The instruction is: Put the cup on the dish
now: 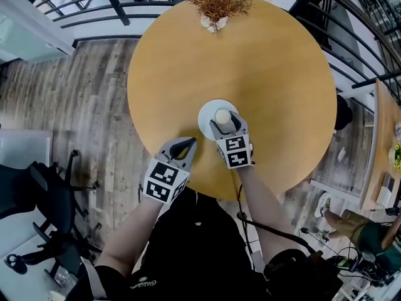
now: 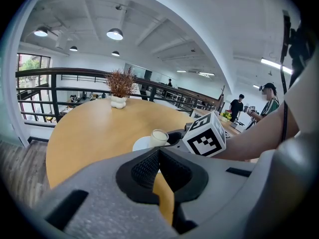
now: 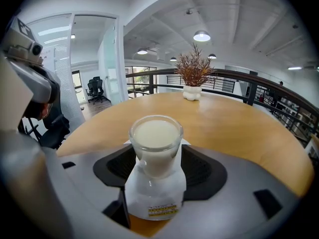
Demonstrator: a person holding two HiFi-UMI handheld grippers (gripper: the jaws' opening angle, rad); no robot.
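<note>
Forearms come first: the left forearm [image 1: 128,234] angles up toward the near edge of the round table [image 1: 269,61], and the right forearm [image 1: 263,196] runs straighter and farther in. Each ends in a grey gripper carrying a cube of black-and-white square markers.

The left gripper [image 1: 187,144] hovers at the table's near rim, tilted rightward. Its ribbed black pads meet at the tips with nothing between them.

The right gripper [image 1: 227,125] reaches over the dish [image 1: 205,115], a plain white round plate just near of the table's centre. Its jaws are closed against the sides of the cup [image 3: 156,143], a small clear glass filled with something creamy white. The cup is upright over the dish and seems to rest on it.

The tabletop is smooth, honey-coloured wood. At its far edge stands a lumpy white pot [image 1: 213,22] of dry, russet sprigs [image 1: 218,0].
</note>
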